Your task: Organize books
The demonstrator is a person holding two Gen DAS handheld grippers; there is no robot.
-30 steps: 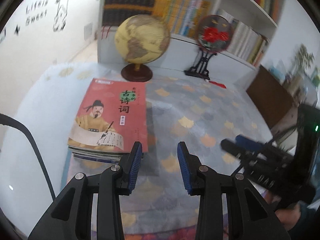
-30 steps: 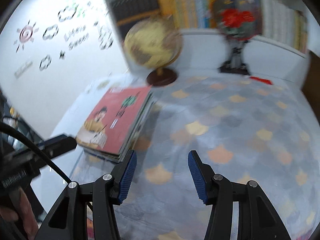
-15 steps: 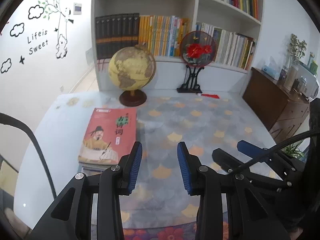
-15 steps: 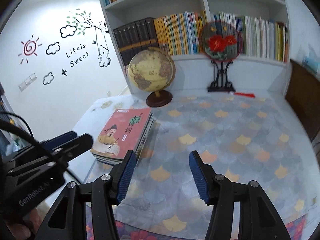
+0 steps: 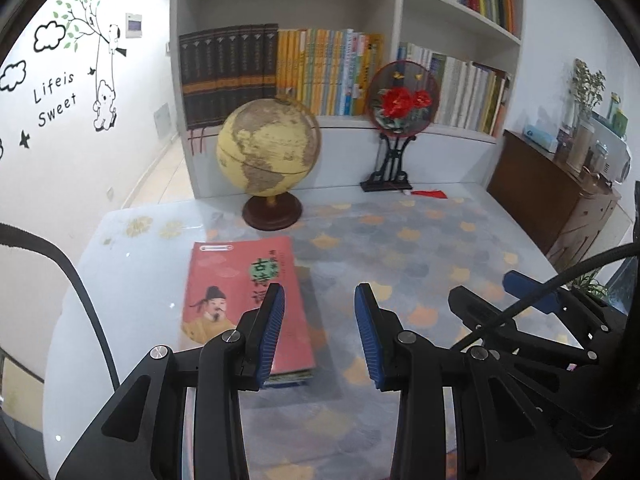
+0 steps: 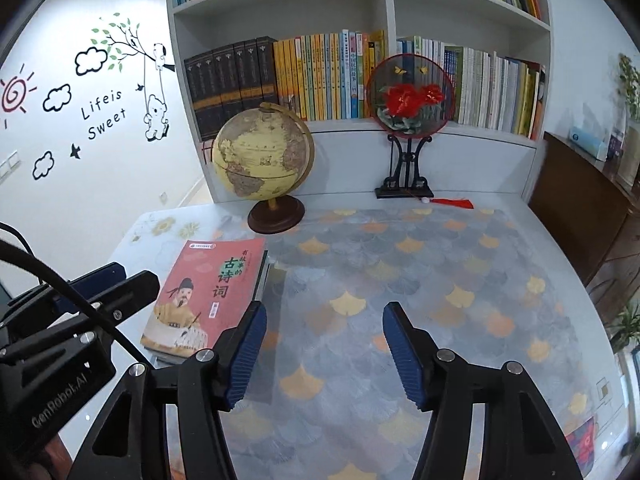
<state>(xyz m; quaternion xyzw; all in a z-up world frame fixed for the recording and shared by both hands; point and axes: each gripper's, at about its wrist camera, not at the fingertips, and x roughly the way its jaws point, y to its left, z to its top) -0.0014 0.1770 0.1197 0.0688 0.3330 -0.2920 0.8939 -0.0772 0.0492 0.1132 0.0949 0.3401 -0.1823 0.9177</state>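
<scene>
Books (image 5: 244, 300) lie in a low stack on the tabletop (image 5: 420, 240), topped by a red cover showing a robed man and Chinese characters. In the left wrist view, the left gripper (image 5: 319, 330) hovers above the tabletop with its blue-padded fingers (image 5: 272, 332) spread apart and holding nothing. The stack sits under and just ahead of the left-hand finger, which overlaps its near right corner in the picture; whether they touch cannot be told. Beyond the fingers stands a yellow globe (image 5: 267, 156) on a dark round base, and further right an embroidered fan (image 5: 402, 98) with red flowers on a black stand. Behind both rises a white bookshelf (image 5: 394, 28) full of upright volumes. To the right of the fingers the right gripper (image 5: 532, 304) shows as a black frame with a blue tip.

In the right wrist view, the right gripper (image 6: 322, 344) also hangs above the tabletop (image 6: 440, 264), its fingers (image 6: 404, 346) wide apart and empty. The books (image 6: 208, 296) lie to the left of the left-hand finger, just beside it in the picture. The globe (image 6: 262, 158) stands ahead and left, the fan (image 6: 410, 96) ahead and right, the bookshelf (image 6: 386, 12) behind them. At the far left the left gripper (image 6: 92, 284) reaches toward the stack.
</scene>
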